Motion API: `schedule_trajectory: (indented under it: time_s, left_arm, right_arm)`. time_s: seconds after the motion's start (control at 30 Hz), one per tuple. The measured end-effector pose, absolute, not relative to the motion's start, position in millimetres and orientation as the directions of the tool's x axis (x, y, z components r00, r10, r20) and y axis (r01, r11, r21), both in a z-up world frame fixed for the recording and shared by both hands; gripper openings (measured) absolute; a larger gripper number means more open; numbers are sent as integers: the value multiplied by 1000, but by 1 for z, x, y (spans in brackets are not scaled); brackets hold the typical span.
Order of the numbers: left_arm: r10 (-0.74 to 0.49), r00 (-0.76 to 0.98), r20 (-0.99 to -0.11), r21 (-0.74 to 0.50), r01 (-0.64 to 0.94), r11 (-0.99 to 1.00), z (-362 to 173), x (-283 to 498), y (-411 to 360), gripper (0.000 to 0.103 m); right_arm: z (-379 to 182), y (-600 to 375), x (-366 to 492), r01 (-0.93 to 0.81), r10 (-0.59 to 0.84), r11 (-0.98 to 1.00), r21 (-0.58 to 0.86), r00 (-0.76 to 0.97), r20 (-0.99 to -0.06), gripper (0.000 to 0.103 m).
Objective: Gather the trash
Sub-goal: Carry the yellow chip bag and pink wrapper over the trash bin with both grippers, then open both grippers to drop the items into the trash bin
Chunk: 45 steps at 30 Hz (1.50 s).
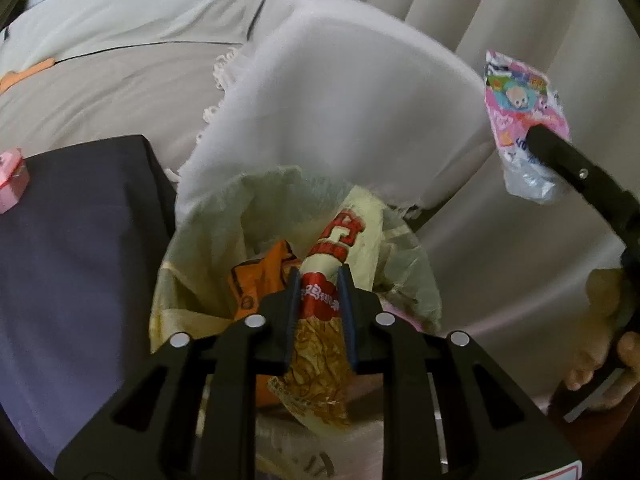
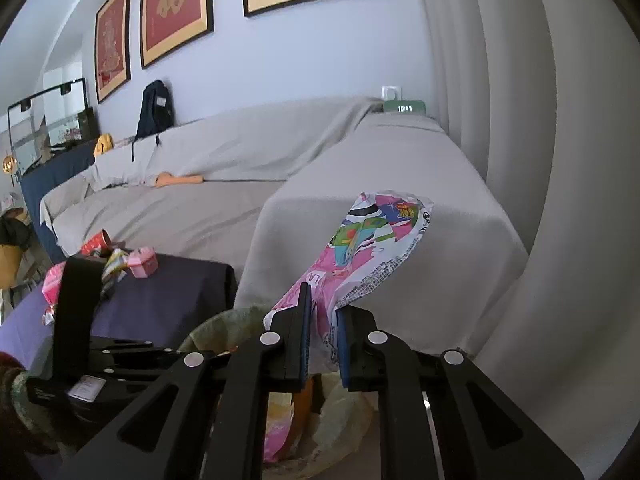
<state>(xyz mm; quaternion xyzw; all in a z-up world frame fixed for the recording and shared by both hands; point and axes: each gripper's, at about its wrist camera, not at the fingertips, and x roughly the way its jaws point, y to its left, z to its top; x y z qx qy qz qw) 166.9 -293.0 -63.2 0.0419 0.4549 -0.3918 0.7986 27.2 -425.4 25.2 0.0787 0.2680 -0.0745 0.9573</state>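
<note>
My left gripper [image 1: 319, 276] is shut on a cream, red and gold snack wrapper [image 1: 320, 344] and holds it over the open mouth of a bin lined with a pale yellow-green bag [image 1: 200, 248]. An orange wrapper [image 1: 260, 280] lies inside the bin. My right gripper [image 2: 323, 300] is shut on a pink cartoon-printed snack bag [image 2: 376, 248] and holds it above and to the right of the bin; that bag also shows in the left wrist view [image 1: 520, 120]. The bin's rim [image 2: 224, 324] shows just below my right fingers.
A low table with a dark purple cloth [image 2: 160, 304] stands left of the bin, with a pink carton [image 2: 142, 262], a red can [image 2: 98, 242] and other wrappers on it. A grey-covered sofa [image 2: 360, 184] is behind the bin, curtains [image 2: 520, 120] to the right.
</note>
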Motion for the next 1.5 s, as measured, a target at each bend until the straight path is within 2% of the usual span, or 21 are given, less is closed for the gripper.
schedule_trajectory:
  time_s: [0.03,0.1,0.27,0.47,0.57,0.7,0.8,0.97,1.0,1.03,1.07,1.17,1.5]
  left_arm:
    - [-586,275,-762,-287,667,687,-66,168,-295,31]
    - [-598,270,-754,-307,660,685,-65,170,-291,43]
    - [-602,334,-725,-319,611,724,-46,180,-268,48]
    - [-562,454,-691,-280,548,788,-23,180,-225,50]
    - [-528,523,-670,-235,524,818,-14,173,-206,58]
    - [-501,589,-634,-194,506,841,0,162,-174,58]
    - [-488,610,-624,-189,488,852,6,160,-149,58]
    - [-459,634,-622,-195,442,876,2,159,-114,59]
    - [-457,634,-624,-207,430,879,-1,160,-107,59]
    - [-453,634,-626,-216,418,883,-3,160,-101,59]
    - [-452,634,-627,-222,411,884,-5,161,-97,59]
    - [-450,637,-626,-245,388,889,-9,160,-83,59]
    - [-381,693,-612,-251,286,925,-13,161,-23,59]
  right_arm:
    - [23,-425,29,183,-97,977,111,842,-530,13]
    - [18,-425,31,182,-93,977,114,838,-538,13]
    - [5,-422,41,154,-44,977,150,826,-562,13]
    - [-21,-397,50,55,100,972,229,785,-611,13]
    - [-48,-377,60,5,172,968,251,716,-676,13]
    - [-103,-357,92,28,155,978,206,563,-812,13]
    - [-123,-352,101,52,130,982,182,513,-848,13]
    - [-116,-348,100,92,105,979,182,538,-836,16]
    - [-112,-348,98,108,94,977,182,549,-831,20]
    - [-109,-349,98,116,92,976,187,554,-827,31]
    - [-105,-350,95,124,99,971,203,567,-818,36]
    - [-95,-355,88,151,83,965,213,596,-799,42]
    - [-34,-341,74,146,-26,983,108,702,-712,43]
